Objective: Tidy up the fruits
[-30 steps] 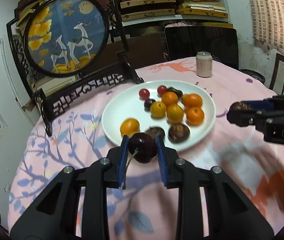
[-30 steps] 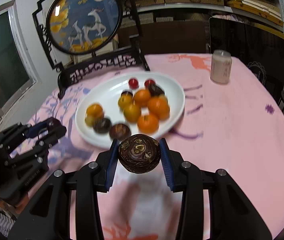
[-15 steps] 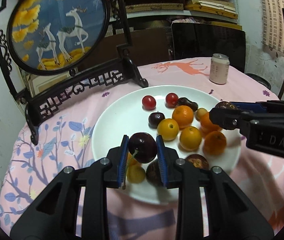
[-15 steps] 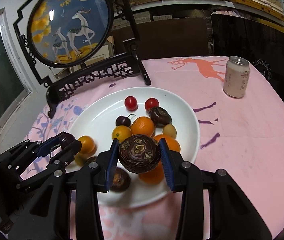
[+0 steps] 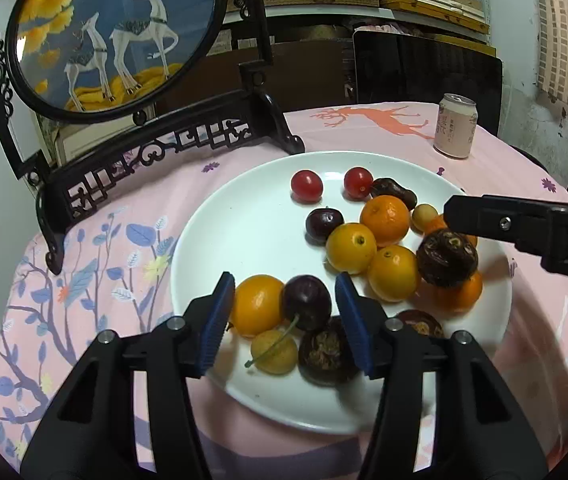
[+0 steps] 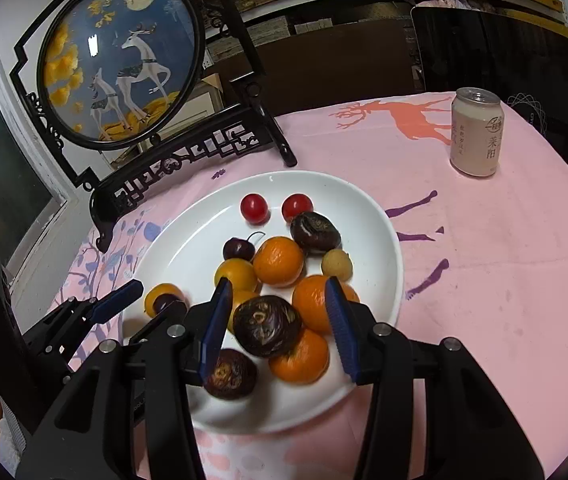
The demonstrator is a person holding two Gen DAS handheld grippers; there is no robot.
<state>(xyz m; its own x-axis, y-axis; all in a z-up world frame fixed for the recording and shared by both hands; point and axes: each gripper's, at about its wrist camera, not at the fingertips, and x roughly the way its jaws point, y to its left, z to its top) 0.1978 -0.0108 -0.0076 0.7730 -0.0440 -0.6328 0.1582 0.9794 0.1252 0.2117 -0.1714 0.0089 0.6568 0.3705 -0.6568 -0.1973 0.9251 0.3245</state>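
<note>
A white plate [image 5: 204,240] holds several oranges, yellow fruits, two red cherry tomatoes [image 5: 306,185] and dark brown fruits. My left gripper [image 5: 284,316] hovers over the plate's near edge. Its jaws are opening around a dark cherry [image 5: 307,302], which rests on the fruit pile, and the pads stand clear of it. My right gripper [image 6: 278,322] is over the plate's right side, its jaws also opening. A dark brown rough-skinned fruit [image 6: 267,330] lies between them on top of the oranges [image 6: 299,356], untouched by the pads.
A pink drink can [image 6: 477,132] stands on the pink tablecloth at the back right. A round deer picture in a black carved stand [image 5: 152,148] rises behind the plate on the left. A dark chair back [image 5: 423,64] and shelves are beyond the table.
Both grippers moved forward from the table's near side to over the plate. Their jaws parted, and the cherry and the dark brown fruit now rest on the pile.
</note>
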